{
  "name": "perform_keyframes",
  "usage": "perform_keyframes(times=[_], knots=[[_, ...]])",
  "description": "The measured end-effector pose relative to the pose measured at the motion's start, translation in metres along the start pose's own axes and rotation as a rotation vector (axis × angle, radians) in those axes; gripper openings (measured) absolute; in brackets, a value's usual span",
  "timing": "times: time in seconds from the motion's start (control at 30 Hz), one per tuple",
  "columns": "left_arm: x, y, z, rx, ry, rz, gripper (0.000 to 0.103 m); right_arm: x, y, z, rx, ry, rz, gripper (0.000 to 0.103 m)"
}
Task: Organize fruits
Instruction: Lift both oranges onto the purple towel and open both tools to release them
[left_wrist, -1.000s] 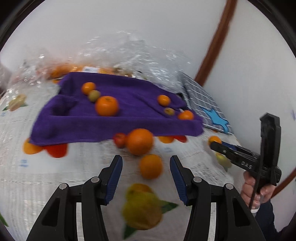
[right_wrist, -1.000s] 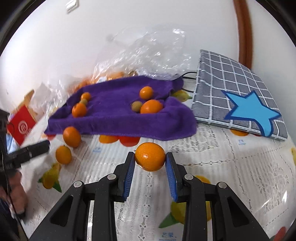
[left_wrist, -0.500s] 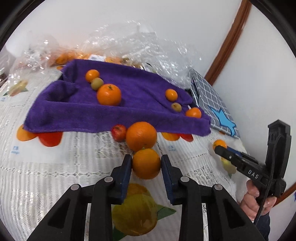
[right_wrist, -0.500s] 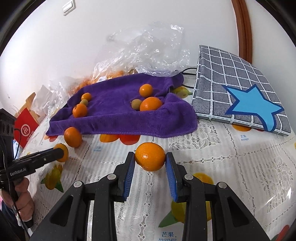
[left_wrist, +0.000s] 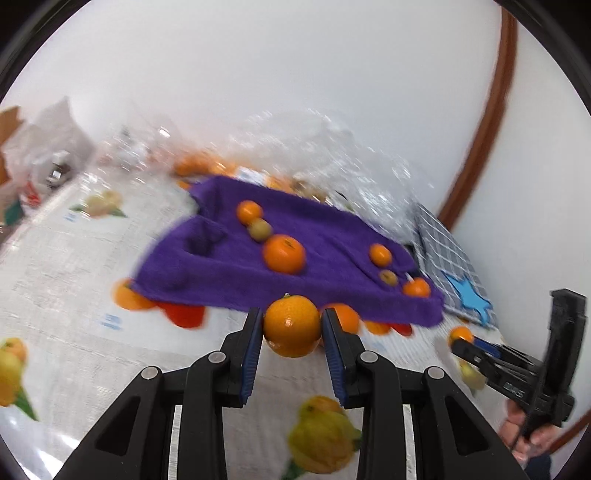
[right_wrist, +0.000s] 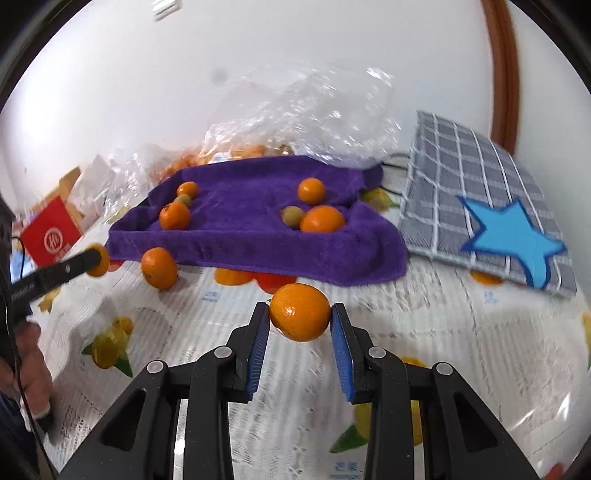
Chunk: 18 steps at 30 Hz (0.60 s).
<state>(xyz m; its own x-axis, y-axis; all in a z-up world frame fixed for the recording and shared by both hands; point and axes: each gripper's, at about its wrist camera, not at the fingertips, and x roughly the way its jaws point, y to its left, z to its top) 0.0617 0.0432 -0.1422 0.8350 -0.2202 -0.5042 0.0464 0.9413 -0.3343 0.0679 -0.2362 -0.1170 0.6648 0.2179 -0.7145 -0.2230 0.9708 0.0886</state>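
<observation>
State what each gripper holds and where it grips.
The left gripper clamps an orange across its middle, pads on opposite sides. The right gripper clamps another orange the same way.

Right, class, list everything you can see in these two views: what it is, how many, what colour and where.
Purple towel: one, spread on the table.
Oranges on towel: four; two left, two right.
Greenish fruits on towel: two, one in each group.
Loose orange: one, on the table at the towel's left front edge.
Tablecloth: white lace, fruit prints.
Checked cloth: one, grey with blue star, right of towel.
Plastic bags: clear, behind towel, orange fruit inside.
Red packet: one, far left.
Left tool: black, blue pads, shut on an orange.
Right tool: same, shut on another orange.
</observation>
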Motion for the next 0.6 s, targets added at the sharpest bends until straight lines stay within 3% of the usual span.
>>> perform_keyframes(times=[0.27,0.6], knots=[[-0.029,0.017,0.028,-0.010,-0.079,0.052,0.031,-0.003,0.019,0.031,-0.004,-0.038,0.074,0.034],[-0.015,0.027,0.060,-0.040,-0.098,0.056,0.031,0.001,0.010,0.063,0.031,-0.086,0.018,0.034]])
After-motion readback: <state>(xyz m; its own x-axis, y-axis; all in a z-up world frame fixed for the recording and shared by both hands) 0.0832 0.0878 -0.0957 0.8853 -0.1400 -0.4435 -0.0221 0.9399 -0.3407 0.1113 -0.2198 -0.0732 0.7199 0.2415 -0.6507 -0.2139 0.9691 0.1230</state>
